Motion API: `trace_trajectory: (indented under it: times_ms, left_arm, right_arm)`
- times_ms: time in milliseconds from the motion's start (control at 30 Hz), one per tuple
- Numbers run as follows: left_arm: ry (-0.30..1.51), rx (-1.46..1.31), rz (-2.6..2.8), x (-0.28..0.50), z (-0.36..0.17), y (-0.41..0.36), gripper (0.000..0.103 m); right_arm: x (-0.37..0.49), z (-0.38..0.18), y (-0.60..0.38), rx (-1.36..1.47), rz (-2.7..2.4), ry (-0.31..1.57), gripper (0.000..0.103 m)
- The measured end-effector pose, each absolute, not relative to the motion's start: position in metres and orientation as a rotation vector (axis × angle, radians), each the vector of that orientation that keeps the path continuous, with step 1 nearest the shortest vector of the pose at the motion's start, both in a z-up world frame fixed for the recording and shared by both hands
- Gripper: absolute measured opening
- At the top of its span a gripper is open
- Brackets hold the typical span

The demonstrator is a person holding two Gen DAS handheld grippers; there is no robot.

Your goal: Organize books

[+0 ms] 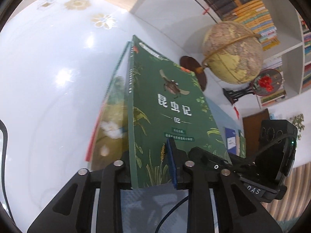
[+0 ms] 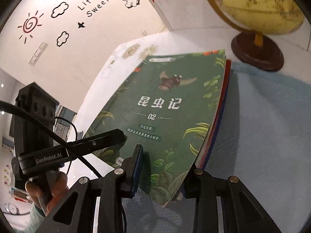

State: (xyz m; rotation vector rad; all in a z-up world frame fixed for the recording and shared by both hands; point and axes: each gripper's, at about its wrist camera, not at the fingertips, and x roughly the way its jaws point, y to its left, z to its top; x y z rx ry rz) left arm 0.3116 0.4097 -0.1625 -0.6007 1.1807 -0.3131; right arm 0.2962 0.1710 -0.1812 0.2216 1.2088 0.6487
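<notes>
Left wrist view: a stack of books (image 1: 136,104) is seen at frame centre, the green book (image 1: 175,104) with a flying insect on its cover at the right side of the stack. The left gripper (image 1: 149,167) is clamped narrowly on the stack's lower end, its blue pad (image 1: 172,163) pressed on the green cover. The right gripper (image 1: 252,167) is seen at lower right, on the same stack. A globe (image 1: 233,52) and a bookshelf (image 1: 272,19) are seen at upper right, a white table (image 1: 48,77) at left.

Right wrist view: the green cover fills the centre; red and blue book edges (image 2: 219,120) are seen under its right side. The right gripper (image 2: 163,174) is closed narrowly on the stack's near corner. The left gripper is seen at lower left, held by a hand (image 2: 48,186). A blue cloth (image 2: 262,126) is seen at right.
</notes>
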Motion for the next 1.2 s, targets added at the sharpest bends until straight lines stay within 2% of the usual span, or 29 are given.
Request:
trace_trajectory:
  times_ms: [267,400,600,733,967,1067,1200]
  left_arm:
    - [1.165,-0.581,-0.175,0.302,-0.163,0.43,0.025]
    - [1.13,-0.586,-0.119,0.3,-0.156,0.433,0.025]
    - [1.118,-0.486,-0.155,0.289,-0.139,0.395,0.025]
    - [1.154,-0.44,-0.262,0.282,-0.137,0.344,0.026]
    - [1.203,-0.348,-0.464,0.262,-0.129,0.209,0.027]
    - [1.223,-0.31,-0.526,0.251,-0.124,0.148,0.027]
    - [1.252,-0.265,-0.599,0.241,-0.119,0.065,0.027]
  right_arm:
    - [0.291,-0.187,0.175,0.192,0.629,1.22,0.031]
    - [0.292,-0.193,0.179,0.165,0.654,1.252,0.036]
    - [0.27,-0.191,0.155,0.086,0.679,1.268,0.039]
    - [0.238,-0.191,0.103,0.055,0.622,1.269,0.051]
    - [0.186,-0.2,-0.038,0.233,0.419,1.306,0.052]
    - [0.171,-0.198,-0.101,0.348,0.371,1.286,0.052]
    - [0.161,-0.182,-0.176,0.367,0.305,1.24,0.052]
